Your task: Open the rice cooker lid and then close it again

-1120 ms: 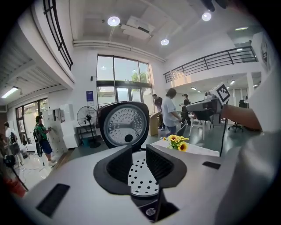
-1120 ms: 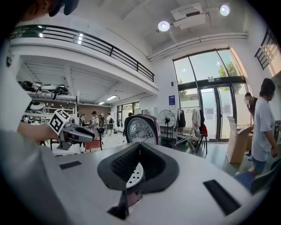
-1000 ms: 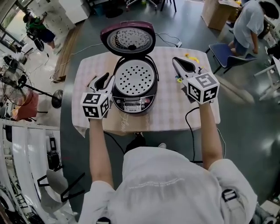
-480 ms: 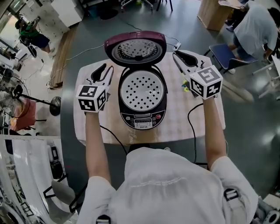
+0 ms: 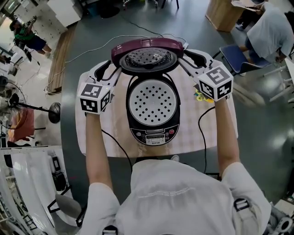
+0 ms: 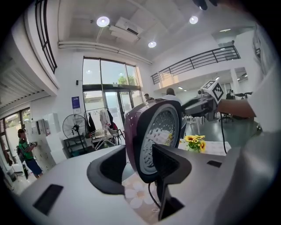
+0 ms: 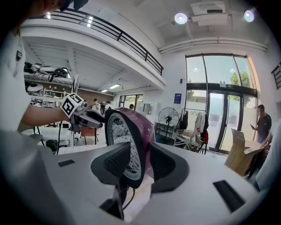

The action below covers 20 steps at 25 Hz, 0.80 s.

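Observation:
A dark rice cooker (image 5: 153, 108) stands mid-table with its perforated inner plate showing. Its purple lid (image 5: 148, 55) stands up at the back, open. My left gripper (image 5: 110, 69) is at the lid's left edge and my right gripper (image 5: 188, 58) at its right edge. In the left gripper view the lid (image 6: 151, 132) rises edge-on between the jaws of the left gripper (image 6: 142, 165). The right gripper view shows the same for the lid (image 7: 127, 132) and the right gripper (image 7: 139, 165). Both pairs of jaws have just been opening and straddle the lid's rim without a clear squeeze.
The checked tablecloth (image 5: 202, 133) covers a small table. Yellow flowers (image 5: 200, 96) lie right of the cooker, and a black cable (image 5: 204, 137) hangs off the front. A seated person (image 5: 271, 32) and a cardboard box (image 5: 223, 13) are at the back right, a fan stand (image 5: 53, 112) at the left.
Both grippers moved from beside the cooker's body away to the back, to either side of the raised lid. Their jaws went from nearly shut to open around the lid's rim.

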{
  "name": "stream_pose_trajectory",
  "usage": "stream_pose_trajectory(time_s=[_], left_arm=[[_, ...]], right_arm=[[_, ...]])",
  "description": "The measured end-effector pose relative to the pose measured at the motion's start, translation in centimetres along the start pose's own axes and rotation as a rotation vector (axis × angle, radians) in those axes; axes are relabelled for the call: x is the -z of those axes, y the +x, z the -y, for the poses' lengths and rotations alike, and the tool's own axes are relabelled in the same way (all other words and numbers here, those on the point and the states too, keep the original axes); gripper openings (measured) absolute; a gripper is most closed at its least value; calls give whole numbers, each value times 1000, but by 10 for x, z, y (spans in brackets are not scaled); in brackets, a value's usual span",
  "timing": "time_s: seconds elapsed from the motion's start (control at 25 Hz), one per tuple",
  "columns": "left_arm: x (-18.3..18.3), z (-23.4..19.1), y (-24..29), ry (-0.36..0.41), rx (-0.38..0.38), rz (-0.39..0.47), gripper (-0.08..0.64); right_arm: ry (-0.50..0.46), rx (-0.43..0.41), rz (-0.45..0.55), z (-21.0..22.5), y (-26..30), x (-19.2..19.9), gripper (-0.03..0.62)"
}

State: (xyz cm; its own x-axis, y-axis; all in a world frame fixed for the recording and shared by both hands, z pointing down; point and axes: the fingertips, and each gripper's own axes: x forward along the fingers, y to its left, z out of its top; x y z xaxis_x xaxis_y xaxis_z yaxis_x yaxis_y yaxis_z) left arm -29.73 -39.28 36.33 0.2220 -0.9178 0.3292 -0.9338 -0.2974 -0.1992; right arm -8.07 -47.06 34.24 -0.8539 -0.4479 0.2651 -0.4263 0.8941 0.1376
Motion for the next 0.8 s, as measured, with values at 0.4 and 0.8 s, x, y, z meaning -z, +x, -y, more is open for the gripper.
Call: stream_pose_trajectory(time_s=[0.4, 0.8], left_arm=[[-11, -5, 22, 28, 78, 15, 224], [-12, -6, 25, 17, 73, 20, 190]], right_arm=[[-26, -8, -40, 9, 22, 7, 198], [-30, -5, -58, 9, 27, 10, 190]])
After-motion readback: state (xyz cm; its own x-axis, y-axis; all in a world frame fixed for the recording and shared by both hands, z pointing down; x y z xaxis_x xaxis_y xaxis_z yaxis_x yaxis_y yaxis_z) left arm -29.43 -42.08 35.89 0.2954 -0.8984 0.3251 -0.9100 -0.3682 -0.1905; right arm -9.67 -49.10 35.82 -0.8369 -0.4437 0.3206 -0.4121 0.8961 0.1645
